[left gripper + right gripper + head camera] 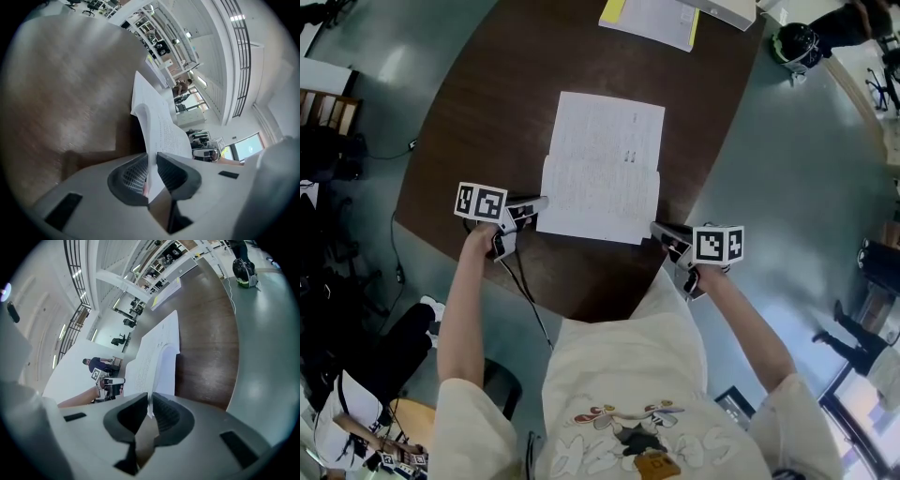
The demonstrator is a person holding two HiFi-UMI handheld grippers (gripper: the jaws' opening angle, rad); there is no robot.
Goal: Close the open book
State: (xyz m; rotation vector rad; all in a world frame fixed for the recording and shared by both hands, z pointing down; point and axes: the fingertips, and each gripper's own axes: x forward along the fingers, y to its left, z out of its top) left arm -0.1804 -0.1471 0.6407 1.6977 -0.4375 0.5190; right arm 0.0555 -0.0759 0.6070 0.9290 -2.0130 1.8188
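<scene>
**Both grippers pinching the near half, hinge lying beyond them**

Head view: the book (605,155) lay open in the middle of the dark table (478,103), its long axis running away from the person and its fold crossing from side to side. The left gripper (539,203) sat at the near left corner and the right gripper (659,228) at the near right corner, so neither hand was nearer than the other. The fold and the far half lay beyond both. Both forearms reached forward, with the grippers angled inward and somewhat downward.

Left gripper view: the left gripper (152,159) had its jaws pressed onto the edge of the book (161,124), whose near half curved up off the wood (a thin bunch of pages, by the look of it).

Right gripper view: the right gripper (151,401) was likewise clamped on the book (157,350), with the sheet edge standing between its pads.

Closing would probably mean swinging the held half up and away, over the fold onto the far half, with both hands keeping pace.
</scene>
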